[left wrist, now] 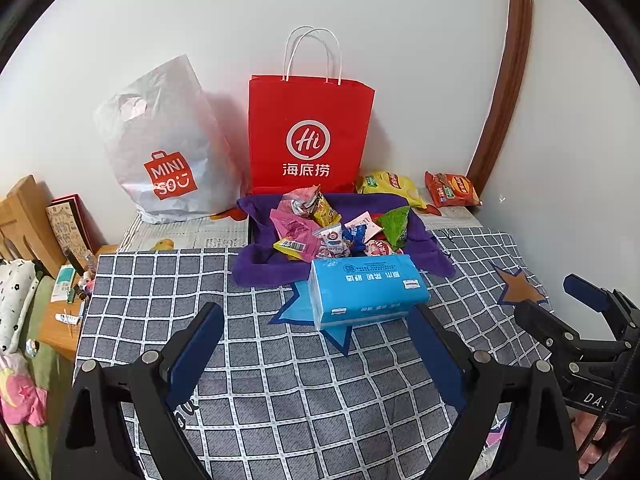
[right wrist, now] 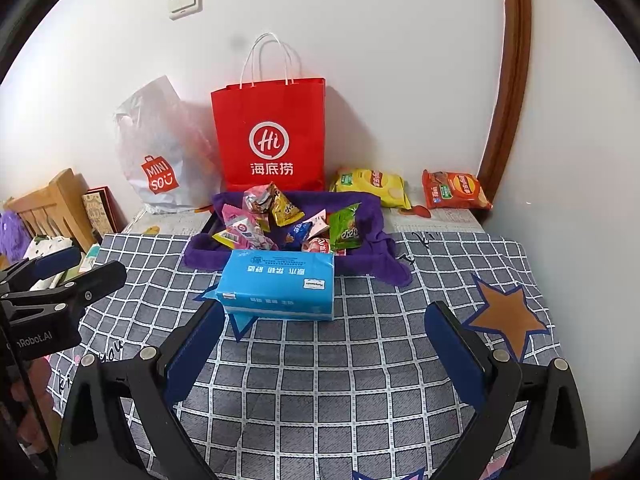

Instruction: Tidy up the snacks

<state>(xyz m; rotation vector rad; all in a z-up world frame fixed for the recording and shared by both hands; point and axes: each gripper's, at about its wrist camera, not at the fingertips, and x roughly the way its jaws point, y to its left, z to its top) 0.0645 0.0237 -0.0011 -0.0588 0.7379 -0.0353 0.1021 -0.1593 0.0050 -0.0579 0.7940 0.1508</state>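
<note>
Toward the far edge of the checked cloth (left wrist: 304,380), against the wall, a purple tray (left wrist: 420,256) lined with purple fabric holds the snack pile (left wrist: 320,228): small sealed packets in pink, yellow, green, blue and white. They look light, crinkly and slippery, so pinch each one by a flat seam or corner rather than the puffed middle; contents probably crush easily. Two bigger bags lie off the tray near the far right corner, a yellow chip bag (right wrist: 372,186) and an orange-red chip bag (right wrist: 454,191). Both air-filled and fragile, best held at the crimped end; brand print too small to read for sure. A blue tissue pack (right wrist: 280,286) sits just in front of the tray, soft and squashy, printed with upside-down Chinese characters I can't make out. Behind the tray stands a red paper bag (left wrist: 310,136) marked "Hi" and 海底捞, and left of it a white plastic bag (left wrist: 164,152) reading MINISO. Left gripper (left wrist: 316,316) is spread wide and empty, near the tissue pack. Right gripper (right wrist: 324,316) also spread wide, carrying nothing.
</note>
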